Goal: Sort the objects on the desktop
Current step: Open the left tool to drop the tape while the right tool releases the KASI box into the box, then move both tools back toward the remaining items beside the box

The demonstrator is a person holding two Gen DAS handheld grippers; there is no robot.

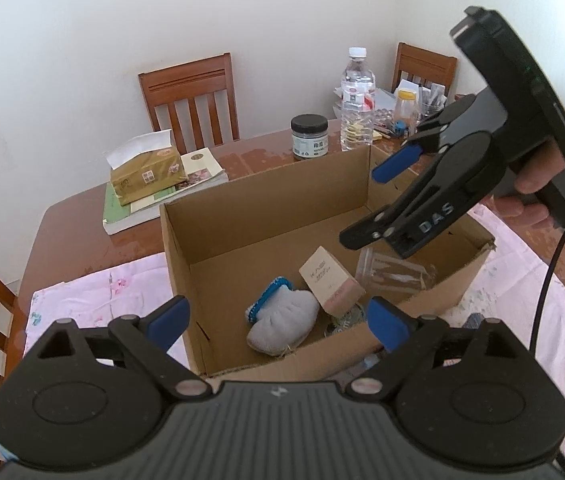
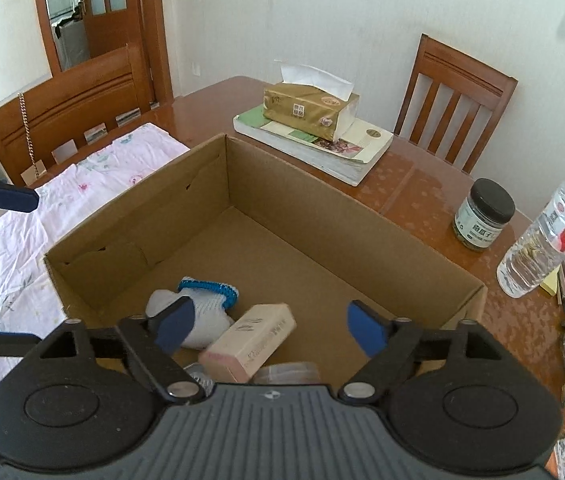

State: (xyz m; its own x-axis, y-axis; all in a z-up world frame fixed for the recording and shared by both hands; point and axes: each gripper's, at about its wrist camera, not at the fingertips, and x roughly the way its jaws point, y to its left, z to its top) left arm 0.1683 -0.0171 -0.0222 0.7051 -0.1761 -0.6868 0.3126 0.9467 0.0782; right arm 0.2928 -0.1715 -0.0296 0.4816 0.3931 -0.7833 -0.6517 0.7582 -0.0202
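Note:
An open cardboard box (image 1: 242, 216) (image 2: 322, 216) stands on the table. Inside it lie a grey glove with a blue cuff (image 1: 282, 320) (image 2: 202, 304), a small beige carton (image 1: 330, 280) (image 2: 254, 336) and a clear plastic container (image 1: 394, 274). My left gripper (image 1: 278, 320) is open and empty above the box's near wall. My right gripper (image 2: 270, 326) is open and empty above the box; in the left wrist view it (image 1: 374, 204) hangs over the box's right side, held by a hand.
A tissue pack (image 1: 146, 172) (image 2: 310, 110) lies on books (image 2: 314, 144). A dark-lidded jar (image 1: 309, 136) (image 2: 482, 216), a water bottle (image 1: 357, 100) (image 2: 550, 236) and small clutter stand at the table's far side. Pink cloth (image 1: 98, 300) covers the table. Chairs surround it.

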